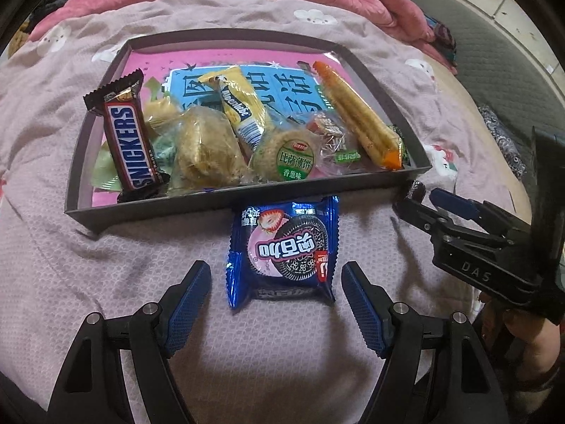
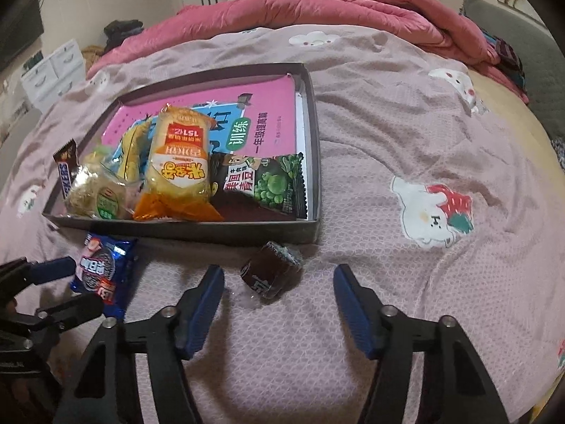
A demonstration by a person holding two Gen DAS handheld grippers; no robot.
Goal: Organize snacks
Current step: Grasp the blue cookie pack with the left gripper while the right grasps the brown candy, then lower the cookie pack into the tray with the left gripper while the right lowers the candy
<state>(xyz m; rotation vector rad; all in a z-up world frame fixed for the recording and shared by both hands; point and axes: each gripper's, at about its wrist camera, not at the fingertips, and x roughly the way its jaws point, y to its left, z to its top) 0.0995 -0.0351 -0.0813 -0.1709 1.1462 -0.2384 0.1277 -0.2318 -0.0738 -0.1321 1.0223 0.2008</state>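
A grey box on the bed holds several snacks: a Snickers bar, wrapped cookies and a long orange rice-cracker pack. A blue Oreo packet lies on the sheet just in front of the box. My left gripper is open, its fingers either side of the packet's near end. A small dark wrapped candy lies by the box's front right corner. My right gripper is open just behind the candy. The Oreo packet also shows in the right wrist view.
A pink quilt is bunched at the far side of the bed. A grey cushion lies at the right. The box has a pink book at its bottom. White drawers stand beyond the bed's left.
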